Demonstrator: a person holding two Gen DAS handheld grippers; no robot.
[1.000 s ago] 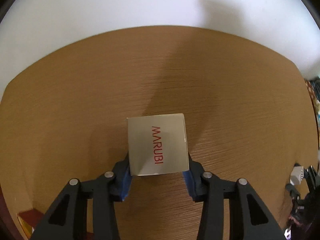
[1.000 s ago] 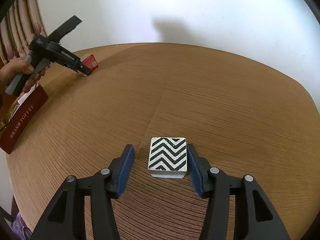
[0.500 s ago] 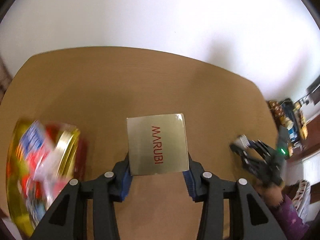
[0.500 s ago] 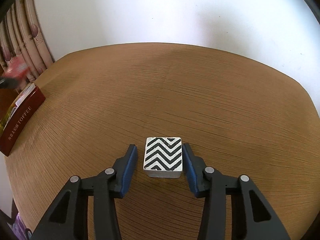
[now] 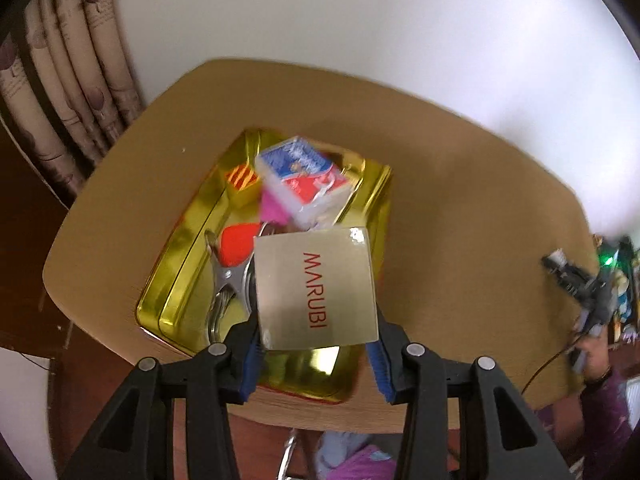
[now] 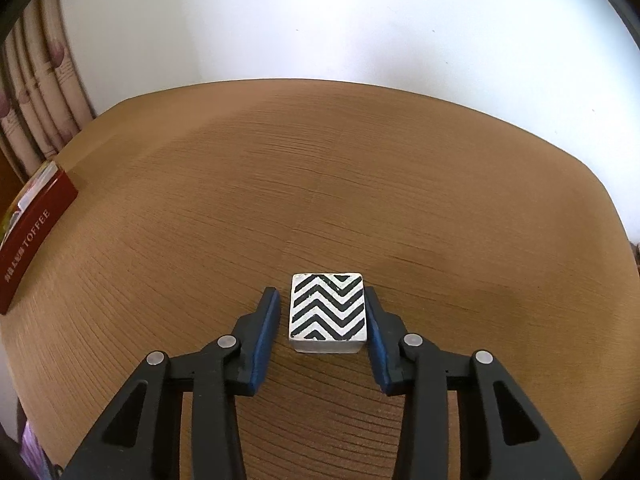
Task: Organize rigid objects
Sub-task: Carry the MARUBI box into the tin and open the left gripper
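The left tool (image 5: 316, 354) grips a flat-faced, pale gold cardboard box (image 5: 316, 288) printed "MARUBI" in red, its blue-padded fingers (image 5: 251, 354) pressed against the box's two sides. Held above the surface, the box hides part of what lies beyond it: a shiny gold rectangular tin (image 5: 180, 264) with rounded corners and mirror-like walls. In the tin, just past the box, lie a smooth orange rounded piece (image 5: 236, 242), a glinting metal item that is too blurred to name, a pink shape, a blue, red and white packet (image 5: 306, 178) tilted on top, and a small yellow block with orange stripes (image 5: 241, 178) at the far-left corner. The tin sits on a tan wood-grain surface (image 5: 460, 200) with rounded corners. The right tool (image 6: 320, 314) is spread moderately wide, its blue pads flanking a small square white block (image 6: 327, 312) with black chevron stripes; the right pad is at the block's side, while the left pad stands a little apart. The block rests on the ridged wood-grain surface. Far off to the left of this tool, a dark red box (image 6: 34, 232) marked "TOFFEE" lies at the surface's edge.
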